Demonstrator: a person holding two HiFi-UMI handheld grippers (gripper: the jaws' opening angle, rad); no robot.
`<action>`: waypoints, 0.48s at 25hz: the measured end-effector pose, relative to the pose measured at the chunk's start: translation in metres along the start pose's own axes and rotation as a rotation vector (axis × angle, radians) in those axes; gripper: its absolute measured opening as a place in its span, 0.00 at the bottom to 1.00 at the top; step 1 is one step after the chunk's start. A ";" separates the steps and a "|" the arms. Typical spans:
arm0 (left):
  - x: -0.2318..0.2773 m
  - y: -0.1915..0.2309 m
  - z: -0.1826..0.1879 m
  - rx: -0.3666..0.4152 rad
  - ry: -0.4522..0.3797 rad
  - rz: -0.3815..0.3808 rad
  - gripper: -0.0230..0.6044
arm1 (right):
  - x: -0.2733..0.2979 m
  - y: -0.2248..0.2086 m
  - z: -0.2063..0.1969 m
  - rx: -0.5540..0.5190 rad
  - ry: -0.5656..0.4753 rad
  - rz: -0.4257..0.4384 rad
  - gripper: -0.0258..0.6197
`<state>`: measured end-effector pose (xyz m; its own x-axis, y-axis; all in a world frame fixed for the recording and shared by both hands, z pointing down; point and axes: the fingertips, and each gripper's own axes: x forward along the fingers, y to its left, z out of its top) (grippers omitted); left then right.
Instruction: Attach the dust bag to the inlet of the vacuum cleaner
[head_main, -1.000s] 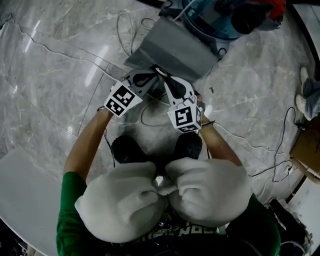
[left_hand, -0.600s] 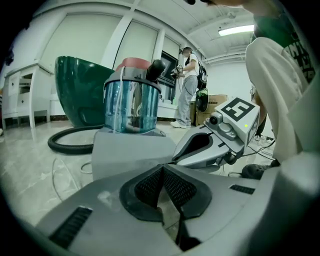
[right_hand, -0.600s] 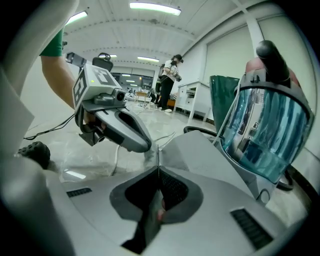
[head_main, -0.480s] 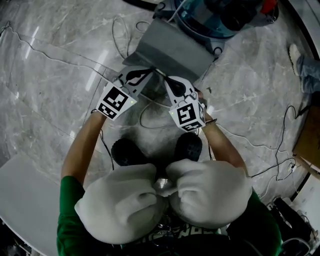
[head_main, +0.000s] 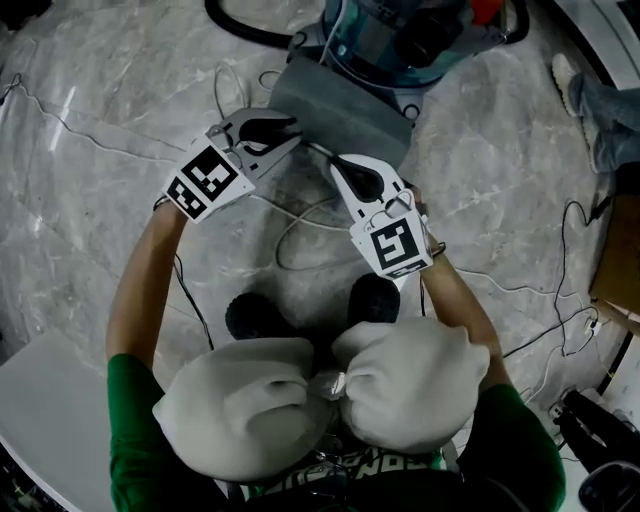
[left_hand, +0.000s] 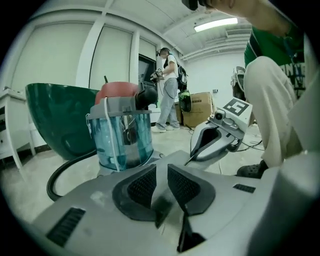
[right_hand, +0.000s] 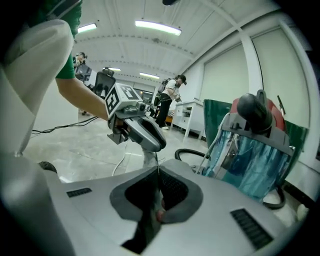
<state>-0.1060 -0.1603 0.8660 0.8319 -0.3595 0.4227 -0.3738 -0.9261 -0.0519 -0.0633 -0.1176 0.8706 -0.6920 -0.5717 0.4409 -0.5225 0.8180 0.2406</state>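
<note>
Vacuum cleaner (head_main: 400, 35) partly off-frame

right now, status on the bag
Left gripper clamped on dust bag edge; right gripper just closed on it. Bag by vacuum cleaner, not attached. Floor cables underneath.

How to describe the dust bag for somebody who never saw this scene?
Find the blue translucent vacuum cleaner on the marble floor. At its near side is the dust bag: a flat grey sheet, unlike the thin cables.
</note>
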 end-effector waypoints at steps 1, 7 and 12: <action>0.000 -0.001 0.005 -0.014 -0.005 -0.018 0.13 | -0.004 -0.006 0.004 0.002 -0.008 -0.008 0.06; 0.009 -0.008 0.029 -0.003 -0.007 -0.083 0.13 | -0.023 -0.027 0.022 -0.048 -0.067 -0.008 0.06; 0.012 -0.013 0.044 -0.010 -0.008 -0.125 0.12 | -0.035 -0.034 0.035 -0.072 -0.107 0.044 0.06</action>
<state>-0.0738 -0.1578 0.8321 0.8754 -0.2421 0.4183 -0.2711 -0.9625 0.0102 -0.0388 -0.1277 0.8169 -0.7643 -0.5360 0.3587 -0.4563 0.8424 0.2864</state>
